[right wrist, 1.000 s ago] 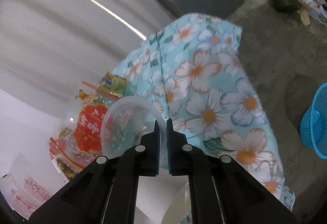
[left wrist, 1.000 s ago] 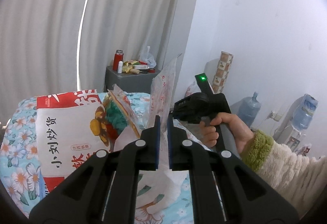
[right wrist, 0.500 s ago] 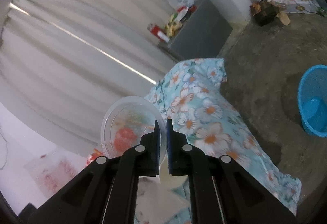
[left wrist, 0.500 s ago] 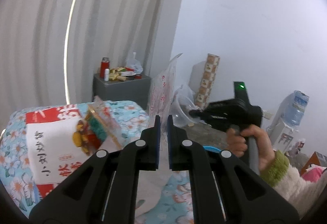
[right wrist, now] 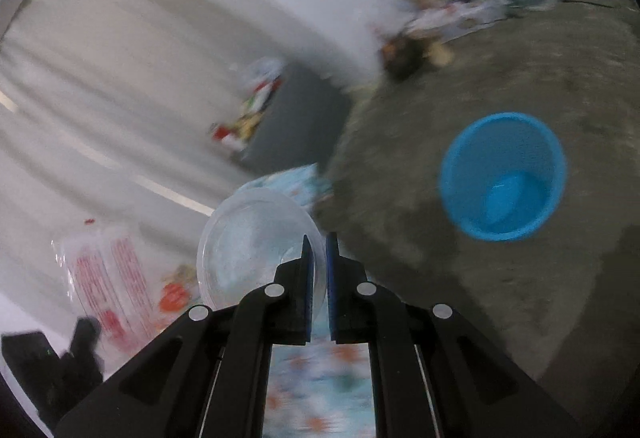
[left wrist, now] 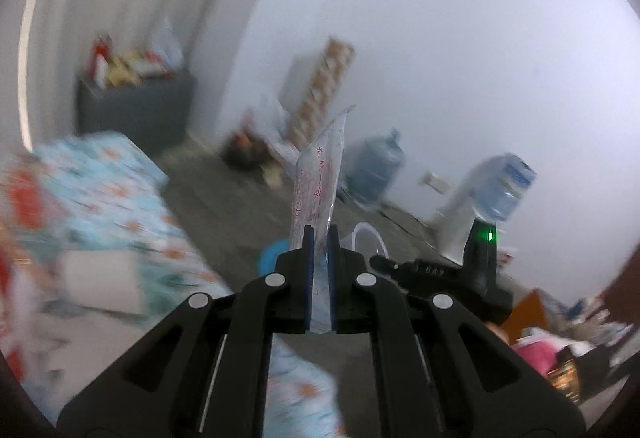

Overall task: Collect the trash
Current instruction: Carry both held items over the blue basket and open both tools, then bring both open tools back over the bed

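My left gripper is shut on a clear plastic bag with red print, which stands up from the jaws; the bag also shows in the right wrist view. My right gripper is shut on the rim of a clear round plastic lid, held in the air past the bed's edge. A blue plastic basket stands open on the concrete floor to the right of the lid. In the left wrist view the right gripper is low at the right, and the lid's rim shows beside it.
A bed with a floral cover holds snack bags at the left. A grey cabinet with bottles and wrappers stands by the curtain. Two water jugs and clutter line the far wall. Both views are motion-blurred.
Both grippers have swung right, away from the bed and toward the floor, each still holding its item. The blue basket has come nearer to the middle of the right wrist view.
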`<state>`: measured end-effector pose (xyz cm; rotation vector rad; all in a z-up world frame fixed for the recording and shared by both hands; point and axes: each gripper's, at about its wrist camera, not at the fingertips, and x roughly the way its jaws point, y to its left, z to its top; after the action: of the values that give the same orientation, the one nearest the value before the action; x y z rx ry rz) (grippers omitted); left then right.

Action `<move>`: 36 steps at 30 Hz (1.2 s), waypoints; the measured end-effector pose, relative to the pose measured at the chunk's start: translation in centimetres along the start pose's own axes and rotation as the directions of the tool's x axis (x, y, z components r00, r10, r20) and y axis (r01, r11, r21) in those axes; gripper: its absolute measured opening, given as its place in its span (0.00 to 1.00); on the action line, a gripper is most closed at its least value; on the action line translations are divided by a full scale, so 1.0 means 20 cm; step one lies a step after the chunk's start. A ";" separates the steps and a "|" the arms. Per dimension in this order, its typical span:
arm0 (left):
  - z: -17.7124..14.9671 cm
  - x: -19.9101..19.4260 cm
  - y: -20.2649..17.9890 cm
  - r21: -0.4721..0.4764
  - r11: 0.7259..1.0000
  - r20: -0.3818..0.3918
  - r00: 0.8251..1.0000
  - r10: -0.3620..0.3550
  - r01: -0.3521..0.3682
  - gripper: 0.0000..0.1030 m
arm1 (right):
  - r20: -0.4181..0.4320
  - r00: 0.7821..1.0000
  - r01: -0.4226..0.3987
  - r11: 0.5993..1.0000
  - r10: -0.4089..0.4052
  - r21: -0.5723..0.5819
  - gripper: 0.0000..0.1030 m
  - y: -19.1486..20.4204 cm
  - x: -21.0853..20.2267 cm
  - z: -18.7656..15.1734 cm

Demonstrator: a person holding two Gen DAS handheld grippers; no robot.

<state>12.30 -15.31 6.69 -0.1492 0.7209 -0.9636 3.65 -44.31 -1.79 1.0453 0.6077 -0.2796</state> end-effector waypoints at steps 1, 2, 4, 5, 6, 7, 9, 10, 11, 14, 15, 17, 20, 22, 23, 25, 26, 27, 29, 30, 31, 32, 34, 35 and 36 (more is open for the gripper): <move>0.02 0.09 0.00 -0.016 1.000 -0.035 0.999 -0.007 0.007 0.04 | 0.012 0.999 0.030 0.999 -0.031 0.017 0.06 -0.05 -0.01 0.01; 0.05 0.23 -0.01 -0.027 0.999 -0.081 0.997 -0.020 0.018 0.04 | 0.017 0.998 0.058 0.998 -0.059 0.038 0.06 -0.12 0.00 0.03; 0.08 0.43 -0.03 -0.041 0.998 -0.149 0.988 -0.046 0.040 0.04 | 0.011 0.995 0.096 0.991 -0.097 0.089 0.06 -0.25 0.03 0.05; 0.08 0.52 -0.03 -0.045 0.998 -0.181 0.982 -0.055 0.048 0.04 | 0.009 0.994 0.111 0.988 -0.113 0.106 0.06 -0.31 0.04 0.07; 0.08 0.66 -0.05 -0.043 0.998 -0.228 0.972 -0.061 0.052 0.04 | 0.005 0.991 0.134 0.983 -0.136 0.125 0.06 -0.37 0.06 0.08; 0.08 0.75 -0.06 -0.037 0.998 -0.258 0.964 -0.059 0.051 0.04 | 0.000 0.988 0.151 0.979 -0.152 0.141 0.06 -0.43 0.08 0.09; 0.06 0.99 -0.07 -0.024 0.998 -0.335 0.940 -0.061 0.056 0.04 | -0.013 0.982 0.187 0.968 -0.187 0.170 0.06 -0.55 0.13 0.12; 0.04 1.11 -0.06 -0.029 0.998 -0.374 0.925 -0.058 0.051 0.04 | -0.021 0.979 0.204 0.962 -0.204 0.183 0.06 -0.59 0.17 0.13; 0.03 1.20 -0.04 -0.032 0.998 -0.401 0.914 -0.057 0.049 0.04 | -0.034 0.975 0.220 0.954 -0.218 0.203 0.06 -0.66 0.23 0.15; -0.03 1.48 -0.05 0.001 1.000 -0.462 0.886 -0.023 0.027 0.05 | -0.070 0.965 0.261 0.937 -0.252 0.230 0.06 -0.80 0.35 0.18; -0.05 1.59 -0.05 0.033 0.999 -0.481 0.876 0.000 0.018 0.05 | -0.078 0.961 0.278 0.932 -0.267 0.233 0.06 -0.84 0.40 0.20; -0.08 1.75 -0.04 0.059 0.998 -0.509 0.860 0.026 0.005 0.05 | -0.095 0.954 0.298 0.927 -0.283 0.226 0.07 -0.91 0.50 0.25; -0.14 1.98 -0.02 0.093 0.995 -0.542 0.838 0.073 -0.026 0.07 | -0.120 0.942 0.335 0.915 -0.315 0.224 0.10 -1.01 0.62 0.31; -0.17 2.08 0.00 0.106 0.992 -0.560 0.821 0.112 -0.063 0.31 | -0.141 0.928 0.370 0.899 -0.346 0.233 0.29 -1.07 0.69 0.33; -0.18 2.10 0.02 0.114 0.990 -0.563 0.816 0.136 -0.086 0.36 | -0.150 0.915 0.401 0.880 -0.374 0.253 0.49 -1.11 0.72 0.34; -0.19 2.14 0.02 0.130 0.984 -0.550 0.817 0.172 -0.120 0.38 | -0.141 0.916 0.402 0.873 -0.377 0.276 0.53 -1.14 0.71 0.33; -0.19 2.13 0.02 0.131 0.985 -0.546 0.821 0.167 -0.114 0.39 | -0.138 0.919 0.393 0.877 -0.369 0.275 0.54 -1.15 0.71 0.33; -0.19 2.11 0.01 0.139 0.985 -0.541 0.825 0.164 -0.105 0.41 | -0.133 0.922 0.386 0.882 -0.363 0.271 0.57 -1.14 0.71 0.32; -0.18 2.06 -0.02 0.156 0.983 -0.526 0.835 0.162 -0.092 0.46 | -0.114 0.924 0.382 0.888 -0.365 0.257 0.59 -1.12 0.67 0.31; -0.17 2.04 -0.05 0.170 0.982 -0.512 0.844 0.163 -0.087 0.48 | -0.106 0.925 0.380 0.891 -0.365 0.248 0.60 -1.10 0.65 0.30; -0.16 2.00 -0.06 0.179 0.980 -0.499 0.851 0.162 -0.082 0.50 | -0.097 0.925 0.380 0.893 -0.367 0.242 0.60 -1.08 0.62 0.29; -0.14 1.96 -0.08 0.185 0.980 -0.487 0.859 0.158 -0.075 0.51 | -0.090 0.924 0.381 0.893 -0.371 0.239 0.60 -1.06 0.60 0.28; -0.11 1.88 -0.13 0.188 0.980 -0.468 0.872 0.142 -0.059 0.54 | -0.069 0.920 0.391 0.892 -0.386 0.226 0.60 -0.99 0.54 0.26; -0.09 1.83 -0.15 0.196 0.979 -0.452 0.881 0.139 -0.054 0.54 | -0.056 0.917 0.398 0.892 -0.396 0.214 0.62 -0.95 0.50 0.25; -0.06 1.77 -0.17 0.199 0.979 -0.432 0.892 0.131 -0.047 0.57 | -0.045 0.913 0.407 0.891 -0.407 0.199 0.65 -0.89 0.47 0.25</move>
<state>21.82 -45.06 -10.25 0.2764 1.0425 -0.9799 3.99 -56.66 -18.44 1.1090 0.8130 -0.7229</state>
